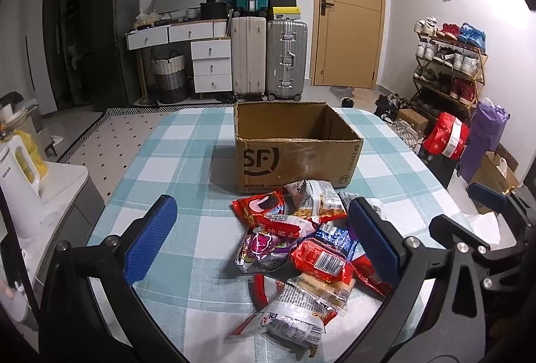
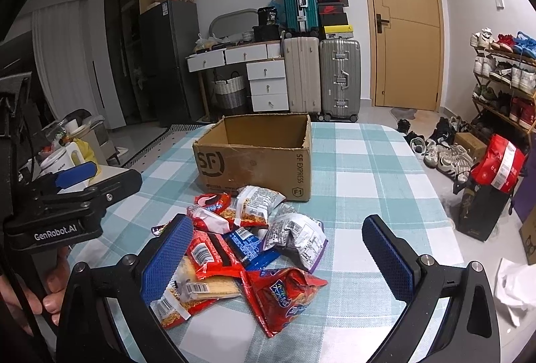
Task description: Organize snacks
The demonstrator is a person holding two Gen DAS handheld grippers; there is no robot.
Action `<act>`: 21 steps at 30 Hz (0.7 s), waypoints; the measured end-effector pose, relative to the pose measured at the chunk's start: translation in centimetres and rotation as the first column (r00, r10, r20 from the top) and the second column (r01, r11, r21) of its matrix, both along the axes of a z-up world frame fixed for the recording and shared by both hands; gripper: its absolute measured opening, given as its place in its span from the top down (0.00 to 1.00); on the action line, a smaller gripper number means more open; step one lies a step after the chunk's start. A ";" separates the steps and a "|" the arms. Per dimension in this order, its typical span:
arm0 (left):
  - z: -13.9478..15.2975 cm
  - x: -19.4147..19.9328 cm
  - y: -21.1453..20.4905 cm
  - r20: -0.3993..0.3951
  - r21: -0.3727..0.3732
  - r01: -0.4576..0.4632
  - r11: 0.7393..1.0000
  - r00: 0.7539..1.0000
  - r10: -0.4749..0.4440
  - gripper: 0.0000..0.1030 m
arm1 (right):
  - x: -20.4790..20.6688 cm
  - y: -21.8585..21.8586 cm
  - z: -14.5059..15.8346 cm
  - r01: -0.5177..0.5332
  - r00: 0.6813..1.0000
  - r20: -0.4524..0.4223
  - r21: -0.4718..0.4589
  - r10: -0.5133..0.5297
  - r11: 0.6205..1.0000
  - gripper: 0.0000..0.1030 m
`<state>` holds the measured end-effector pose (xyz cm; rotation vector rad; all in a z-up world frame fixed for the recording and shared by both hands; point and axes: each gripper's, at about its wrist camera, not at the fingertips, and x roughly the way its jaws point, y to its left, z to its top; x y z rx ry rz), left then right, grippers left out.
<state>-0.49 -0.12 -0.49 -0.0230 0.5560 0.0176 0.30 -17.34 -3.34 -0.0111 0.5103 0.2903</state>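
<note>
Left wrist view: left gripper (image 1: pixel 264 235) and right gripper (image 2: pixel 278 259) both spread wide, empty, above snack packets (image 1: pixel 294 239); cardboard box (image 1: pixel 294 155) apparently empty.

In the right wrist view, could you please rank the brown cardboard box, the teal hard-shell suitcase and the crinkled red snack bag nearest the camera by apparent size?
1. Brown cardboard box, clearly largest.
2. Crinkled red snack bag and teal hard-shell suitcase look alike in size; the bag lies far nearer the camera, so I would not rank them.

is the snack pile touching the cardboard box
Cannot tell. In the right wrist view the nearest packet overlaps the cardboard box front edge, with no clear gap or contact; the left wrist view is equally ambiguous.
</note>
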 end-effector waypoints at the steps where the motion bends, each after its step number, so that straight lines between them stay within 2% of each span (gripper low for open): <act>1: 0.0 0.0 0.0 0.000 -0.002 0.000 1.000 1.000 0.000 0.01 | -0.1 0.1 0.0 -0.001 1.000 0.000 -0.002 0.001 1.000 0.00; 21: -0.1 -0.3 0.3 0.008 -0.003 -0.032 0.999 0.999 0.032 0.01 | -0.2 0.3 -0.1 0.007 1.000 -0.002 0.011 -0.007 1.000 0.00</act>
